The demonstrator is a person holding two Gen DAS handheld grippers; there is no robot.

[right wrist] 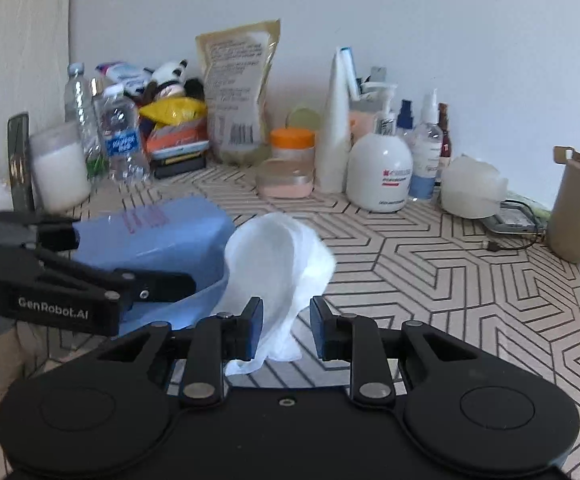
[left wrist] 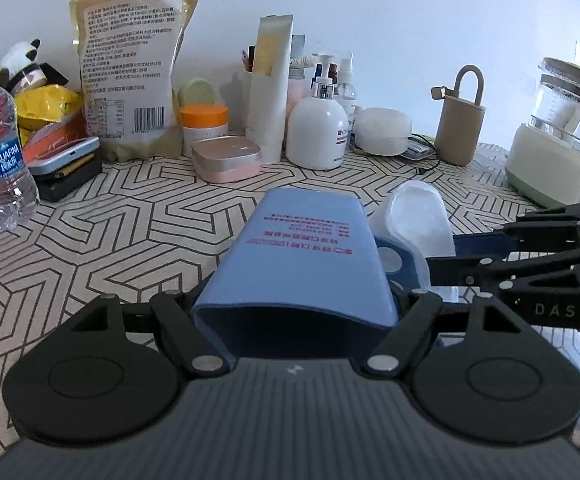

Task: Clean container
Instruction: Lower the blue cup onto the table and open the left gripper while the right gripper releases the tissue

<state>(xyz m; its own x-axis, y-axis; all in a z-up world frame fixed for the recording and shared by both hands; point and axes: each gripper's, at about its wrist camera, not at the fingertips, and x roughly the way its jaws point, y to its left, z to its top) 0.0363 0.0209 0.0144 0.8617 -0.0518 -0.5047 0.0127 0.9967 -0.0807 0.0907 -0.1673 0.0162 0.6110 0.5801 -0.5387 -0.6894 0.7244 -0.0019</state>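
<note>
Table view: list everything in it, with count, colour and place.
Container: 1, blue, front centre, held
Wipe: 1, white, right of container
Pouch: 1, tan, back by wall
Water bottles: 2, clear, back left
Pump bottle: 1, white, back centre
Jar: 1, orange lid, beside pouch
Tin: 1, pink, before jar
Flask: 1, beige, back right
Kettle: 1, glass, far right
Left gripper: black, clamps container
Right gripper: black, wipe between fingers

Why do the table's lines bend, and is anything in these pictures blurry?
Both views are fisheye, so the table pattern curves toward the edges. In the left wrist view, the blue container looks sharp. In the right wrist view, the white cloth and the container's red print look smeared; corners darken.
</note>
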